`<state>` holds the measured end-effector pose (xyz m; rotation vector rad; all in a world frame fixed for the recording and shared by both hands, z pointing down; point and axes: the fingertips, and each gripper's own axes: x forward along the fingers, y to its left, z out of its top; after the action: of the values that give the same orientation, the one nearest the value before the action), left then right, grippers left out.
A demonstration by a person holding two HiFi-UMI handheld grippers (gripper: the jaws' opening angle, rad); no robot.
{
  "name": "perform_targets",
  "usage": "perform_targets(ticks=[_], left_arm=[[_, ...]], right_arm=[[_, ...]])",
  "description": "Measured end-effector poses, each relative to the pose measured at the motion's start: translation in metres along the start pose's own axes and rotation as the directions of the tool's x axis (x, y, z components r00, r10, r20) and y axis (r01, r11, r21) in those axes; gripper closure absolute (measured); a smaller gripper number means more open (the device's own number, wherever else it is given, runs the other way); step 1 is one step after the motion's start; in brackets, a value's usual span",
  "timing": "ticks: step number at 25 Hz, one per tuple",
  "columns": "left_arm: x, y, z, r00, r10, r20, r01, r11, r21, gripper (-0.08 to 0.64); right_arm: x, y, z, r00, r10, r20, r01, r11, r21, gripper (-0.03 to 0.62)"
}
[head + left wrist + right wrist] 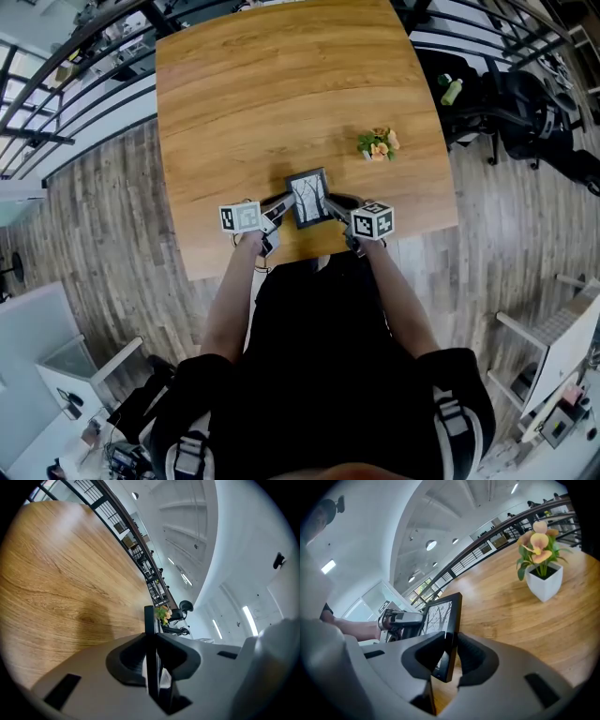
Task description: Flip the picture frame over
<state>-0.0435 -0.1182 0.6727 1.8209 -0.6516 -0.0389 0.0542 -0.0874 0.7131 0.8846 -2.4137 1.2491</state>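
Near the lower centre of the head view, one picture frame [308, 198] is held at the near edge of the wooden table [244, 94]. Two grippers pinch it: the left gripper [282, 206] and the right gripper [335, 210] each have their jaws closed narrowly on a side edge. Only the right gripper view shows the bare-branch print. The left gripper view shows the frame edge-on, its face hidden. One small potted flower [378, 143] sits right of centre.
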Motion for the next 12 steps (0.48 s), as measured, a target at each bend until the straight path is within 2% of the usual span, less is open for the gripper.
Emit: perform_targets(ticks=[7, 12], left_arm=[[0.01, 0.02, 0.007, 0.996, 0.09, 0.006, -0.09, 0.992, 0.088, 0.479], [0.016, 0.032, 0.011, 0.986, 0.164, 0.014, -0.165, 0.979, 0.118, 0.477]], right_arm=[[0.012, -0.011, 0.004, 0.998, -0.058, -0.008, 0.058, 0.998, -0.018, 0.5], [0.018, -0.02, 0.005, 0.995, -0.094, -0.035, 0.092, 0.995, -0.048, 0.501]])
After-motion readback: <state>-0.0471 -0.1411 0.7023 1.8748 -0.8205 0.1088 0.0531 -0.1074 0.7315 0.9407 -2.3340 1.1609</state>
